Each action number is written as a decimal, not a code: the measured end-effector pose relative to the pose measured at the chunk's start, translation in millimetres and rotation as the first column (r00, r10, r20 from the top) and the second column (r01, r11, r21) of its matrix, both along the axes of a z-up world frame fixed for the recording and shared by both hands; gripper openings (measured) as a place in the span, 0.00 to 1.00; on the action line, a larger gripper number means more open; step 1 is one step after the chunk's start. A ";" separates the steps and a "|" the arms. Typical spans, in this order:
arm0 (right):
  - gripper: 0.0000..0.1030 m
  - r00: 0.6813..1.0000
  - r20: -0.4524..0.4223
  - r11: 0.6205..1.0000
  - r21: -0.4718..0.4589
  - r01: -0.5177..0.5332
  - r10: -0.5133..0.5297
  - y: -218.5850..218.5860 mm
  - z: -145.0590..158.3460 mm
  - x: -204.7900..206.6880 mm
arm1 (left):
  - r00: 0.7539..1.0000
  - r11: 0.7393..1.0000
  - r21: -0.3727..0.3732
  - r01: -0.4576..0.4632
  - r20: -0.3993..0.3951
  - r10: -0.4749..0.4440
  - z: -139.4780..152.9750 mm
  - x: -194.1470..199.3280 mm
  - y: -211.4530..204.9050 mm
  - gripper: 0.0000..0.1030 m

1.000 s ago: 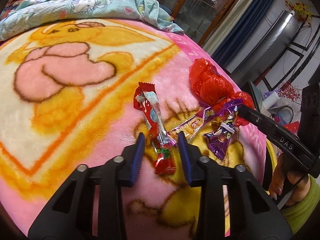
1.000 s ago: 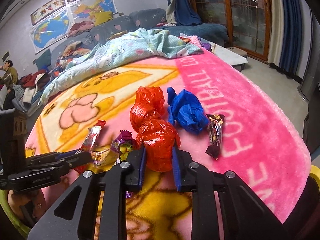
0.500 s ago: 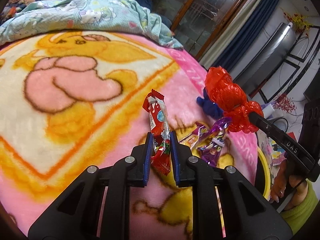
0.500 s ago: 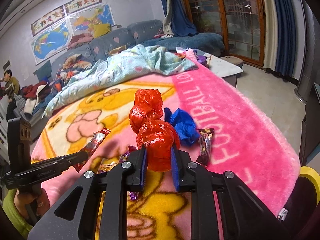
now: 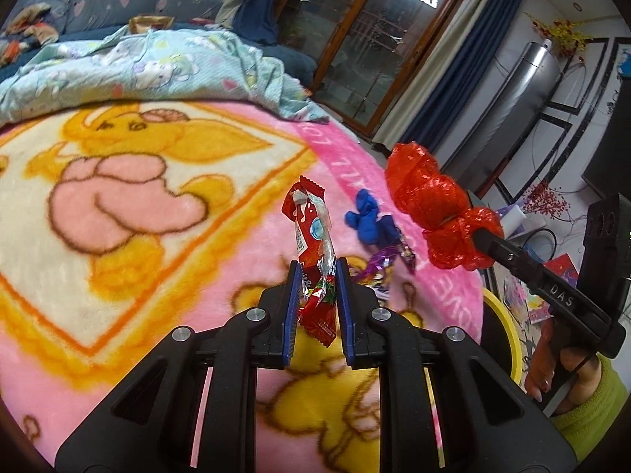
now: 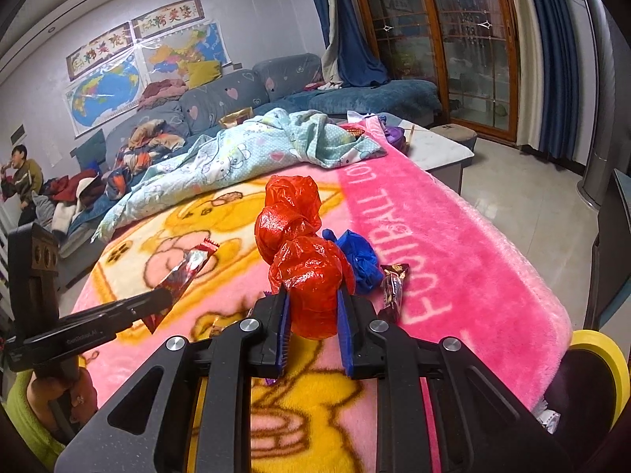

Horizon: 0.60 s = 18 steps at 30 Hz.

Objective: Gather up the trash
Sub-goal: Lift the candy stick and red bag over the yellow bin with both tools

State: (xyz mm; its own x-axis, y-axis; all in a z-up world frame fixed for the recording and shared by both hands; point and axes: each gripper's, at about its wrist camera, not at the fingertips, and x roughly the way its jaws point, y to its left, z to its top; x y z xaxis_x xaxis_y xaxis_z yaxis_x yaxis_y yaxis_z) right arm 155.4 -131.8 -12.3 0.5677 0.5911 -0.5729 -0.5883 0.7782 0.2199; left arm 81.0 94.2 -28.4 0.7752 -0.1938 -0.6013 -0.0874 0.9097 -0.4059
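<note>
Now both grips are full: left gripper [image 5: 315, 282] pinches the red wrapper [image 5: 311, 236], right gripper [image 6: 313, 307] pinches the red bag [image 6: 303, 264], both clear of the blanket [image 5: 157, 236]. Best keep both squeezes firm and swing toward the yellow bin [image 6: 603, 358]; blue bag [image 6: 361, 258] and other wrappers stay on the blanket.

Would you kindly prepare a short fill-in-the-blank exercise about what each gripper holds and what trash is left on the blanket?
1. The left gripper is shut on a long ____ snack wrapper.
2. The right gripper holds a crumpled red ____ bag.
3. The crumpled bag lying on the pink blanket is ____ in colour.
4. Right of that bag lies a dark ____ wrapper.

Missing words: red; plastic; blue; brown
</note>
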 end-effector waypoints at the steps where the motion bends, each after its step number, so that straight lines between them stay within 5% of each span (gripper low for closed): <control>1: 0.19 1.000 0.002 1.000 -0.001 0.000 0.000 -1.4 1.0 -1.5 | 1.000 1.000 0.003 0.002 0.004 -0.002 1.3 -1.0 -1.8 0.12; 18: 0.19 0.998 0.030 0.998 0.011 0.054 -0.055 -39.2 13.9 -15.1 | 0.995 0.996 0.050 0.080 0.052 -0.082 18.6 -8.5 -40.4 0.12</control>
